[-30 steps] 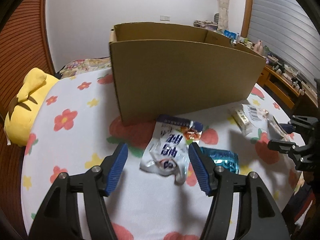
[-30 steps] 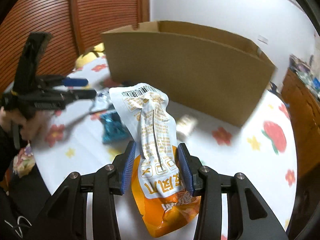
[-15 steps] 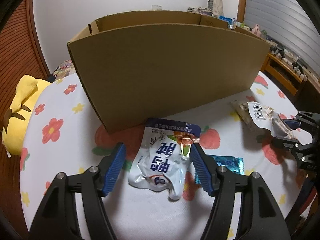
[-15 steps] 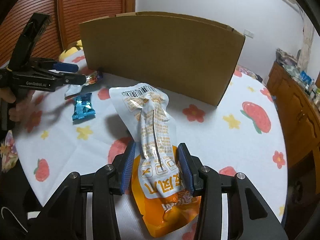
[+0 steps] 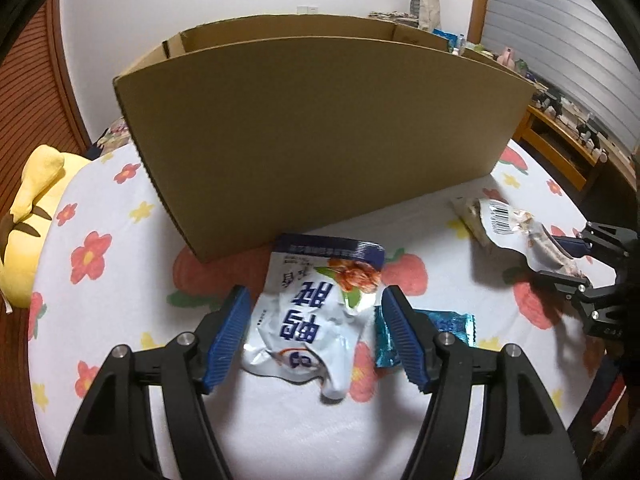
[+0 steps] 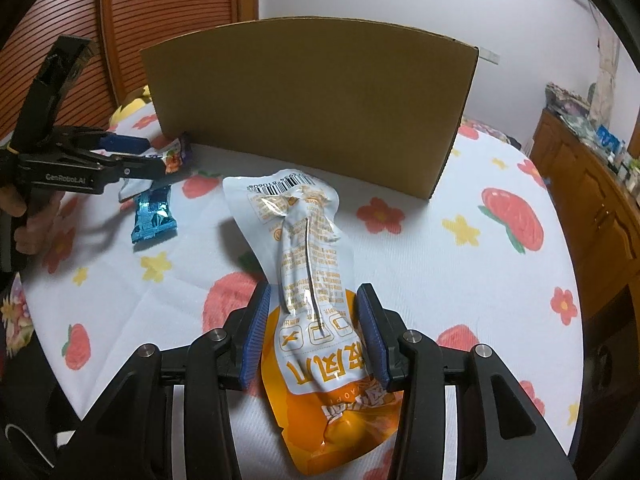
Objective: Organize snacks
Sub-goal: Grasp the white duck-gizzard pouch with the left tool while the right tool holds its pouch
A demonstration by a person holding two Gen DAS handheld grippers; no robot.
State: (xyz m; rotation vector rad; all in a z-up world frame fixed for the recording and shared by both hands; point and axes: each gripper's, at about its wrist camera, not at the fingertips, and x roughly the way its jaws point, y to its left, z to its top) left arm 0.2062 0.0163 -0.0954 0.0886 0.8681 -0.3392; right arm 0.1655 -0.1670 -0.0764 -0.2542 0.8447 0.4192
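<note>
Left wrist view first: the left gripper [image 5: 314,334] is sitting low in the frame, its jaws standing apart on either side of the white-and-blue snack pouch [image 5: 316,314], pads not yet pressing it. The small teal packet [image 5: 448,330] is lying just beside the right-hand finger, and that could get pinched along with the pouch. The cardboard box [image 5: 320,128] is filling the upper middle.

Right wrist view now: the right gripper [image 6: 314,334] is clamping the orange-and-white pouch [image 6: 308,264] at lower centre, lifted toward the box. That slick film is looking floppy; it could slip or catch on the tall box wall.
</note>
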